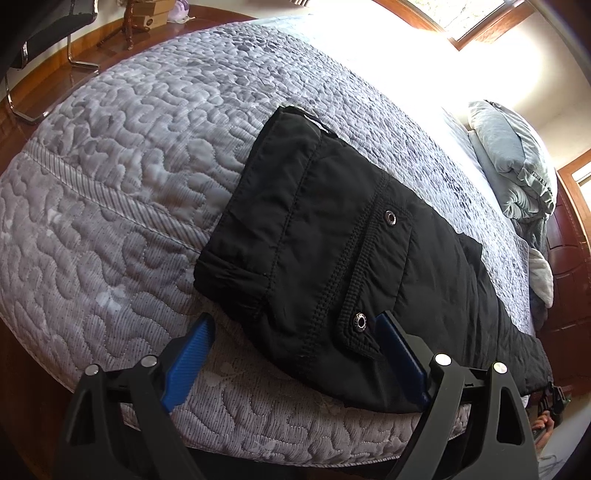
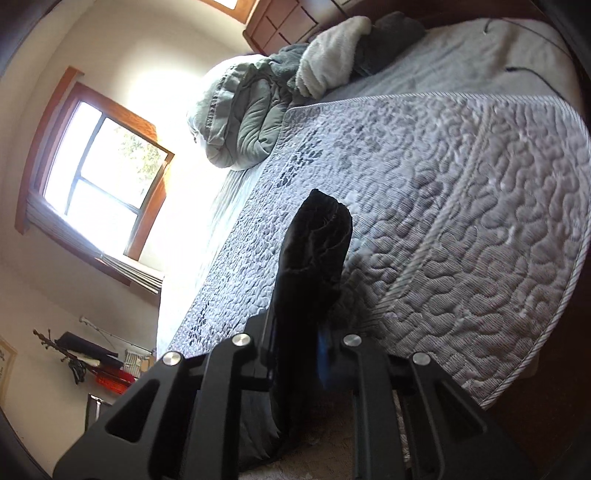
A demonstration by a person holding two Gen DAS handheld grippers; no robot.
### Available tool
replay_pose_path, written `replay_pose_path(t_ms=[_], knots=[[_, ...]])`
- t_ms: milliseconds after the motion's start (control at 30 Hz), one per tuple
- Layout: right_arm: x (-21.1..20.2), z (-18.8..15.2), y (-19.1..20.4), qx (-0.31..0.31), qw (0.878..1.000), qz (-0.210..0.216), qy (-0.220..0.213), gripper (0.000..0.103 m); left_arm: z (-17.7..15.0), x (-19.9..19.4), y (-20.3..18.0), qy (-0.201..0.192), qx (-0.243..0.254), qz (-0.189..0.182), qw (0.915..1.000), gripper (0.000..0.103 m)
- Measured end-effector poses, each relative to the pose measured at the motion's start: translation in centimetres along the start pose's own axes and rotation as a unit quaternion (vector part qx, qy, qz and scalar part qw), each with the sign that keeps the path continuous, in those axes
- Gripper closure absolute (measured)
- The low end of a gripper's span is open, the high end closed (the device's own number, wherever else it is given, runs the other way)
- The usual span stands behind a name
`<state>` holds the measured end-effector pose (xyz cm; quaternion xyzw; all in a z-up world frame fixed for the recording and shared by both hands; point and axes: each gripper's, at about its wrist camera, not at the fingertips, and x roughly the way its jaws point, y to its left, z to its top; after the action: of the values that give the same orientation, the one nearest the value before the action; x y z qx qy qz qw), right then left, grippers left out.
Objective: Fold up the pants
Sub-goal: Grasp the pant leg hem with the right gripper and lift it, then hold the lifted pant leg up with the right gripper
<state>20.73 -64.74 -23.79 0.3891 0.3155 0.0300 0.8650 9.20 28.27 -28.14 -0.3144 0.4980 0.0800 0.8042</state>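
Observation:
Black pants lie partly folded on the grey quilted bed, waist end with two metal snaps near me, legs running off to the right along the bed's edge. My left gripper is open, its blue fingers straddling the near corner of the waist end, just above the quilt. In the right wrist view my right gripper is shut on a bunched end of the pants, which stands up between its jaws above the bed.
Grey and white bedding is piled at the head of the bed. A window is beyond the far side. A chair stands on the wood floor past the bed's foot. The bed's edge runs under both grippers.

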Motion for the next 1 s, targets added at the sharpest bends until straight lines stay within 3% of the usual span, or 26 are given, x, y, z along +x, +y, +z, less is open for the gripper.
replay_pose_path(t_ms=[333,867,1000], knots=[[-1.2,-0.1,8.1,-0.103,0.995,-0.013,-0.003,0.088,-1.0,0.2,0.6,-0.006,-0.013,-0.019,0.9997,0.014],[-1.6,-2.0,14.8,-0.208,0.978,-0.037,-0.006,0.089,-1.7,0.8,0.8,-0.015,-0.019,-0.030,0.9992,0.014],[-1.6,-2.7,16.6,-0.234,0.972,-0.037,-0.008,0.089,-2.0,0.8,0.6,-0.029,-0.010,-0.016,0.9994,0.014]])
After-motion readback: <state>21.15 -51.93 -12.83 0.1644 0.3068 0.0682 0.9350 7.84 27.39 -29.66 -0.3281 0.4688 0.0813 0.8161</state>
